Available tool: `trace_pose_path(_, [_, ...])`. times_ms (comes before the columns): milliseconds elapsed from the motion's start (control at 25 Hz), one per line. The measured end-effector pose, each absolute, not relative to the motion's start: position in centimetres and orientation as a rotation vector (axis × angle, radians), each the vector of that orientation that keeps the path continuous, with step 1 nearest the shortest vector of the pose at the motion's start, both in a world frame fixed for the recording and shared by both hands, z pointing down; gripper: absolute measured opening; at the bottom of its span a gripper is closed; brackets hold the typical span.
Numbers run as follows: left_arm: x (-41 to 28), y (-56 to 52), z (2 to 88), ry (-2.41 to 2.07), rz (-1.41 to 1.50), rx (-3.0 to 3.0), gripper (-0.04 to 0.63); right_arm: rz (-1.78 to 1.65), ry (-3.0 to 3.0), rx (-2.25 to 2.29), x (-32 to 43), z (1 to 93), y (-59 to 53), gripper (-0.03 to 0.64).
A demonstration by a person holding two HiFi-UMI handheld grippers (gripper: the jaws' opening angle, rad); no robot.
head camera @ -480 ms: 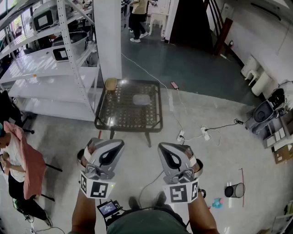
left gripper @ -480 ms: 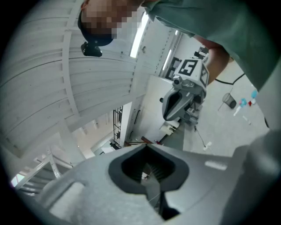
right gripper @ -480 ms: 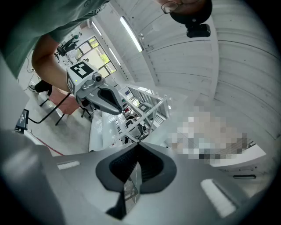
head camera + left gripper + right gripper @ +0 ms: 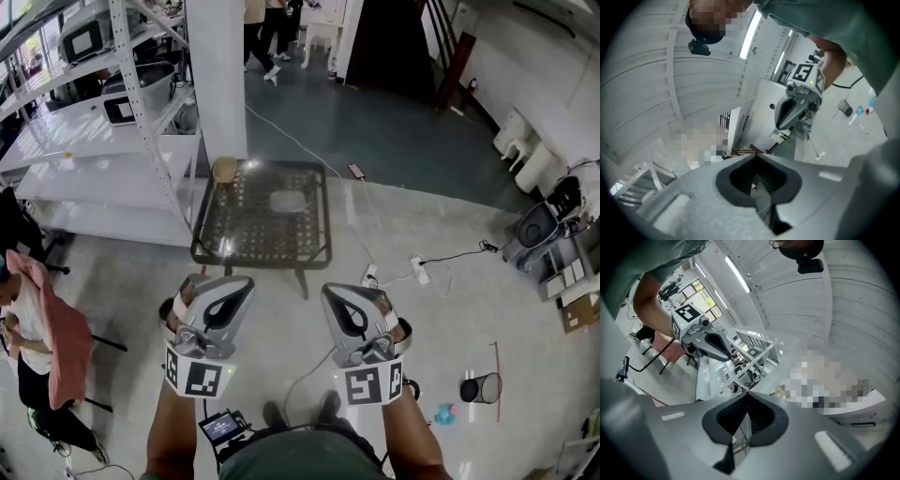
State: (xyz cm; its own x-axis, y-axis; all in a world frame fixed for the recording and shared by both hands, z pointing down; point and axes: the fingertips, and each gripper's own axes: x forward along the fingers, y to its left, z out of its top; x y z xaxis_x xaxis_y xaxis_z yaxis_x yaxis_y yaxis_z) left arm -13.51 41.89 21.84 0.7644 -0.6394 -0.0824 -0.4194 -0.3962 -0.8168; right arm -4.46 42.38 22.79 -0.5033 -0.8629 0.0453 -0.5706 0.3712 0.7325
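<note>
Both hand-held grippers are raised in front of the person, side by side, over the pale floor. In the head view my left gripper [image 4: 239, 289] and my right gripper [image 4: 333, 296] show grey shells and marker cubes. Each one's jaws meet along a seam with nothing between them. The left gripper view looks up along its shut left gripper [image 4: 754, 158] and catches the right gripper [image 4: 794, 105] beyond. The right gripper view looks up along its shut right gripper [image 4: 747, 395] toward the left gripper [image 4: 705, 341]. Ahead stands a low dark mesh-top table [image 4: 262, 261] carrying a tan round object [image 4: 224, 169] and a pale flat thing [image 4: 286, 201].
White shelving [image 4: 103, 112] and a white pillar [image 4: 216, 75] stand left of the table. A seated person [image 4: 37, 319] is at the far left. Cables and a power strip [image 4: 420, 273] cross the floor at right, near a black bin [image 4: 480, 389]. A small screen [image 4: 223, 427] hangs at the waist.
Both grippers stay shut and almost still. The head view has shifted slightly, and the people at the back of the room have walked left.
</note>
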Motion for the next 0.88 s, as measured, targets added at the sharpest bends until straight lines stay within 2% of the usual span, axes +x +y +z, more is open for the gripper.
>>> trace_pose_path(880, [-13.6,39.6,22.1,0.761,-0.252,-2.078,0.003,-0.902,-2.218,1.307,-4.9,22.1,40.4,0.008])
